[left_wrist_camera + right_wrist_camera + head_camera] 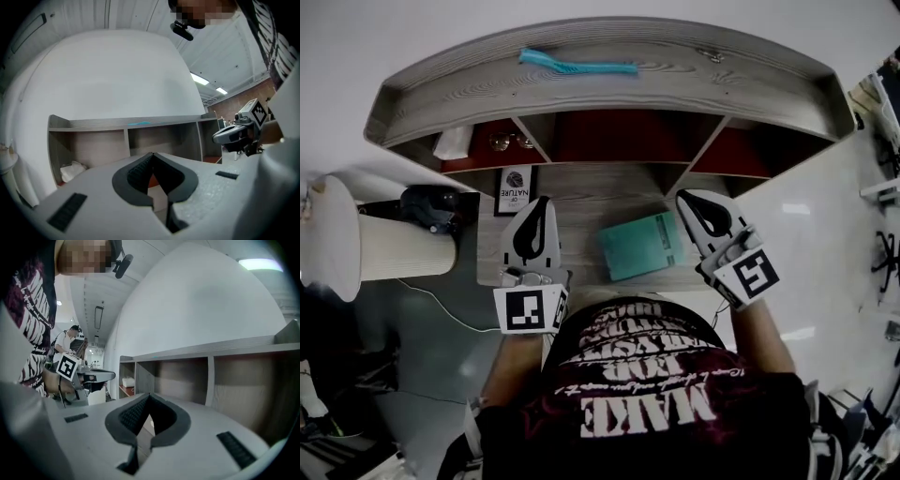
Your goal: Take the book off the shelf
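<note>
A teal book (pixel 642 246) lies flat on the wooden desk, in front of the shelf unit (pixel 609 94) and between my two grippers. Another book with a dark cover and white print (pixel 515 190) sits at the mouth of the left compartment. My left gripper (pixel 543 200) is just left of the teal book, jaws shut and empty, pointing at the shelf (pixel 126 124). My right gripper (pixel 687 198) is just right of the book, also shut with nothing in it. In the gripper views the closed tips of the left gripper (pixel 152 153) and of the right gripper (pixel 149 394) face open compartments.
A teal handled tool (pixel 577 66) lies on top of the shelf. The left compartment holds white tissue (pixel 453 142) and glasses (pixel 511 142). A white cylinder (pixel 394 248) and a black object (pixel 431 206) stand at the left. White tabletop (pixel 825 244) extends to the right.
</note>
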Motion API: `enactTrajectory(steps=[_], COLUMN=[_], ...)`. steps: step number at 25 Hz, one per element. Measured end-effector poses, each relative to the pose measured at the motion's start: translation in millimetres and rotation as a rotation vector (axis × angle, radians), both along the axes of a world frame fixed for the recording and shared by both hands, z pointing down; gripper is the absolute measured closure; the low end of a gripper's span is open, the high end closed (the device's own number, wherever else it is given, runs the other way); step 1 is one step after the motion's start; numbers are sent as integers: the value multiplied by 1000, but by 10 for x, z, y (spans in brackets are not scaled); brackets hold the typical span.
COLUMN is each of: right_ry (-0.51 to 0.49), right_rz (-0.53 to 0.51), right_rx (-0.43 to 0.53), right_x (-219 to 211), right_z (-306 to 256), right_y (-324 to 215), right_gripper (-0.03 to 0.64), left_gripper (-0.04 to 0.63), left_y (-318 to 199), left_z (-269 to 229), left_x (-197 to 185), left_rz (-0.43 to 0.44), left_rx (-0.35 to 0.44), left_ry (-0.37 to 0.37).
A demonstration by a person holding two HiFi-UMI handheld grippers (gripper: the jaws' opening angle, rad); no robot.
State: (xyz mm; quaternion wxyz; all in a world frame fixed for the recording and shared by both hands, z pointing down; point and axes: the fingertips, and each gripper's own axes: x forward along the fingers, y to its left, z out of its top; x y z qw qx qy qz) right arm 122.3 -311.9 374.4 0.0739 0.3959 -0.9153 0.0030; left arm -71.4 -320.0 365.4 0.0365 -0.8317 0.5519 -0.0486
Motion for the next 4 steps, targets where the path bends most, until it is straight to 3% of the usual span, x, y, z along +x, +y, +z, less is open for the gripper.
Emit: enactTrajectory(steps=[4], right_ry=[9], right_rz=[1], right_rx=[-28], right_x=[-108], right_z=[103], right_y=[-186], right_gripper=[614], left_gripper=[589], left_y=[-243], left_z=[118], left_x=[-21], left_rz=[22], left_rx=[-23], left_ry=[-37])
